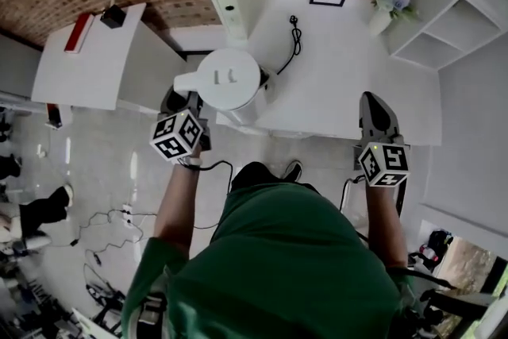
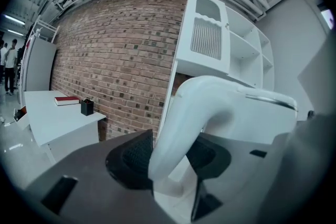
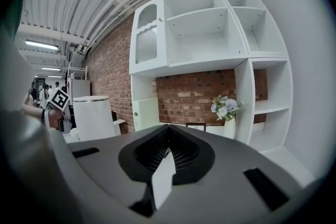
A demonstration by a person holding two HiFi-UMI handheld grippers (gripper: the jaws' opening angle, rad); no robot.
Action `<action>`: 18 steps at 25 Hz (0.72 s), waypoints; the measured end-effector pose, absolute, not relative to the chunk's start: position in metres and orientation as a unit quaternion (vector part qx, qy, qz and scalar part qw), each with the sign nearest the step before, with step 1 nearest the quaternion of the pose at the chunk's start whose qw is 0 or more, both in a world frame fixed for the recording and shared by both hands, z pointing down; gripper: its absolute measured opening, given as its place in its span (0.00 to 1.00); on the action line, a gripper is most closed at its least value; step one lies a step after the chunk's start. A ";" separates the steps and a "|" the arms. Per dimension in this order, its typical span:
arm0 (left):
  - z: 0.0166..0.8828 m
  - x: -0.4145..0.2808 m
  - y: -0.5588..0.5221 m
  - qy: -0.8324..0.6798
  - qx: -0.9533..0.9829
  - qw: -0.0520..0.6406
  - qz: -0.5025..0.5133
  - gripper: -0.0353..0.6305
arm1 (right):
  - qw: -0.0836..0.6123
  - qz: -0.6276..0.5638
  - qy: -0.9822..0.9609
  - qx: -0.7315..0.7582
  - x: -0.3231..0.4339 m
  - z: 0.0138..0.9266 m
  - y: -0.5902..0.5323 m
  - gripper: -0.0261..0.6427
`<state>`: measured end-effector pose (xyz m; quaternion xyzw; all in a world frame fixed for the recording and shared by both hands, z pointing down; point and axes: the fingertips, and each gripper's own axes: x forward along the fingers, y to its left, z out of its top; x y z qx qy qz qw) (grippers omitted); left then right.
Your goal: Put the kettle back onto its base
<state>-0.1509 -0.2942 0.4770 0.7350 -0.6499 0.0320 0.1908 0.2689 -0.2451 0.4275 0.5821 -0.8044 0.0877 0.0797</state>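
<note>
Your L gripper [image 1: 184, 102] is clamped on the kettle [image 1: 226, 79] handle [image 2: 178, 128], with the kettle by the table's [image 1: 357, 91] near-left corner. The cord [image 1: 295, 36] leads in from its R, so the base is prob. there, hidden from view. R gripper [image 1: 373, 103] is closed, empty and farther off.

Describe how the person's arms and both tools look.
The left tool and right tool are dark grey, each with a cube of black-and-white square markers and black ribbed pads. A black cable trails from the left tool. The person wears a green short-sleeved top.
</note>
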 end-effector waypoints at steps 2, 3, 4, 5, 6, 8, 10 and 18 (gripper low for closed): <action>0.482 -0.142 -0.310 -0.642 0.742 0.191 0.037 0.35 | 0.082 0.093 -0.797 0.591 0.278 0.431 -0.257 0.07; 0.486 -0.140 -0.317 -0.637 0.745 0.193 0.041 0.35 | 0.082 0.095 -0.793 0.596 0.281 0.432 -0.261 0.07; 0.489 -0.138 -0.325 -0.631 0.750 0.195 0.045 0.35 | 0.084 0.096 -0.788 0.602 0.282 0.434 -0.266 0.07; 0.493 -0.136 -0.333 -0.625 0.754 0.196 0.048 0.35 | 0.086 0.097 -0.783 0.608 0.282 0.435 -0.271 0.07; 0.496 -0.136 -0.342 -0.620 0.758 0.195 0.050 0.35 | 0.088 0.099 -0.777 0.615 0.281 0.436 -0.277 0.07; 0.503 -0.134 -0.358 -0.609 0.768 0.187 0.058 0.35 | 0.090 0.106 -0.765 0.628 0.277 0.438 -0.286 0.07; 0.510 -0.132 -0.372 -0.597 0.780 0.176 0.065 0.35 | 0.099 0.111 -0.756 0.638 0.269 0.441 -0.293 0.07; 0.550 -0.125 -0.414 -0.553 0.805 0.204 0.067 0.35 | 0.130 0.111 -0.737 0.654 0.229 0.448 -0.314 0.07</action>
